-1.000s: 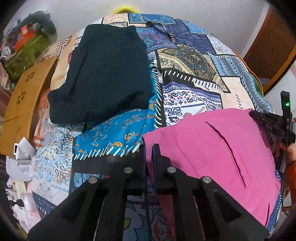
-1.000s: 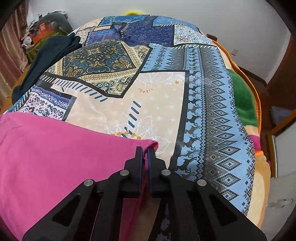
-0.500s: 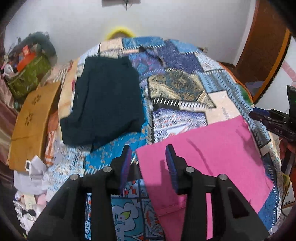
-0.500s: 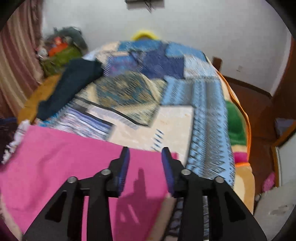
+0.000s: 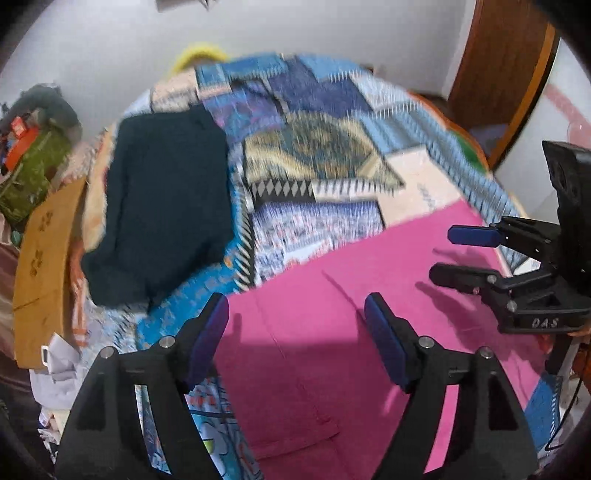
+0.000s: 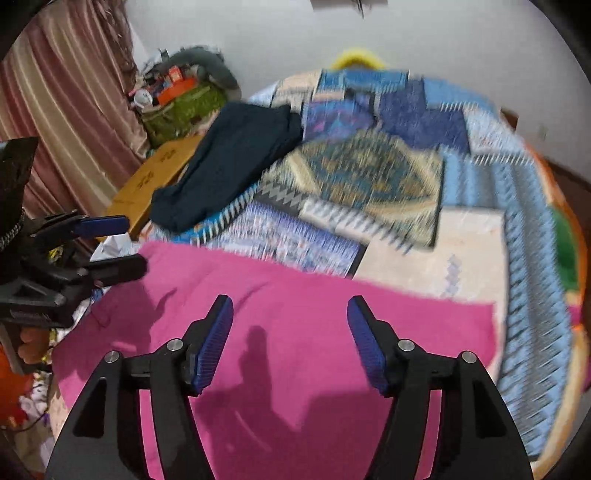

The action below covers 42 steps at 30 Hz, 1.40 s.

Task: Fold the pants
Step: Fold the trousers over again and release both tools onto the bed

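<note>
The pink pants (image 5: 369, 332) lie flat under both grippers, left (image 5: 297, 325) and right (image 6: 290, 325); their jaws are opening, holding nothing.

A patchwork bedspread (image 5: 325, 166) in blues, cream and gold covers the bed. A dark folded garment (image 5: 162, 206) lies flat on it toward ten o'clock in the left wrist view. Beside the bed at nine o'clock stands a light wooden board (image 5: 44, 266) with small cut-out shapes. A green bag (image 5: 29, 173) heaped with orange and grey clutter sits beyond it against the white wall (image 5: 332, 33). A yellow curved object (image 5: 199, 55) peeks over the bed's far edge at twelve o'clock. A brown wooden door (image 5: 498, 62) stands at two o'clock. In the right wrist view, a striped pinkish curtain (image 6: 62, 110) hangs at ten o'clock.
</note>
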### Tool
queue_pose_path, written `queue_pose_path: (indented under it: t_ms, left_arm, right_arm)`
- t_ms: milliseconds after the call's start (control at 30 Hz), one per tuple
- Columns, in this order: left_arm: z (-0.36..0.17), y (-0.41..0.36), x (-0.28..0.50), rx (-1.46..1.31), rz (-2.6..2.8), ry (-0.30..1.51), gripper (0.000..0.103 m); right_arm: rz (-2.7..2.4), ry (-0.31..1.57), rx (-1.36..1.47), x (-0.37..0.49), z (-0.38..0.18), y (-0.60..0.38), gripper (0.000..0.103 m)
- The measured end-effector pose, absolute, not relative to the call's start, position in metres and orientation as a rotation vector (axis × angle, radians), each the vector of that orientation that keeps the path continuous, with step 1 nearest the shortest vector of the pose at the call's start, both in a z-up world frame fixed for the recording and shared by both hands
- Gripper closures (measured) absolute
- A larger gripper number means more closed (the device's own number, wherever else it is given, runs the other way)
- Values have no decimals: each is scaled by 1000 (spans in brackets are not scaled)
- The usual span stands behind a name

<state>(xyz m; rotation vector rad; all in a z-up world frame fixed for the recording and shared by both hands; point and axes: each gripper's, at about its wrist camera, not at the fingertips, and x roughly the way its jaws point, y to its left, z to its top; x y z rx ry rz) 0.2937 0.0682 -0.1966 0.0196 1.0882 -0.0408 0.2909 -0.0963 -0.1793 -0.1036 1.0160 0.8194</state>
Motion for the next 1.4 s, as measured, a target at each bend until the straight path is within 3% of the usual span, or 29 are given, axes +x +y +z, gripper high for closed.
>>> queue_pose_path:
  t_ms: [133,233,967,1400]
  left_arm:
    - [-220,72,292,-9,-53,1156,21]
    - [-221,73,285,-13,-61,1148,17]
    - [-195,71,197,34,20,1059,4]
    - [-181,83,152,-43,75,1050,4]
  right_arm:
    - [851,1148,-149,281,-209,-88,40]
    - [833,1111,-165,271,-210,-96,27]
    - [672,1112,1,203,-212,-214,24]
    - [581,1080,-15,186,-203,-232,23]
